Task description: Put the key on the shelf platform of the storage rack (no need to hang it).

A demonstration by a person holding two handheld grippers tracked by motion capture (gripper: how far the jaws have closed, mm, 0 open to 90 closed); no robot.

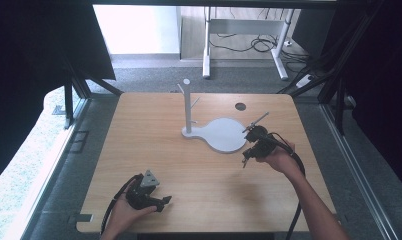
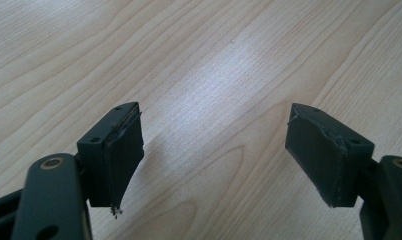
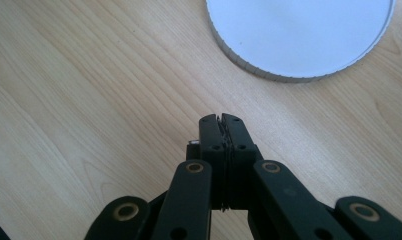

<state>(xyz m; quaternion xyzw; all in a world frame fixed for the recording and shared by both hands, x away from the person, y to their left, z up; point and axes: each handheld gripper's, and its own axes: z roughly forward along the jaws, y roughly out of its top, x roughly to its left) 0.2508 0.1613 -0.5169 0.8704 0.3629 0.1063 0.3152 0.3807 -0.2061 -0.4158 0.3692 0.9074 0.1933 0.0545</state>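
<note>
1. Resting low over the bench at about 7 o'clock, left tongs, gripped by the left hand, grey three-cornered plate on top.
2. Spread wide in the left gripper view, left tongs, nothing between the jaws but bare wood grain.
3. Hovering at about 3 o'clock on the bench, right tongs, held by the right hand, tips pointing toward 7 o'clock.
4. Pressed fully together in the right gripper view, right tongs, pads face to face with nothing seen clamped between them.
5. Lying flat just past bench centre, toward 1 o'clock, a white round base; near the right tongs, at their 10 o'clock in the high view, not touching.
6. Showing at 1 o'clock of the closed tips in the right gripper view, the same base, ribbed rim facing the tongs, a strip of wood between.
7. Standing upright at the base's narrow end, toward 9 o'clock, a white post with short pegs angled out from it.
8. Sitting at about 1 o'clock near the far edge, a dark round hole in the bench.
</note>
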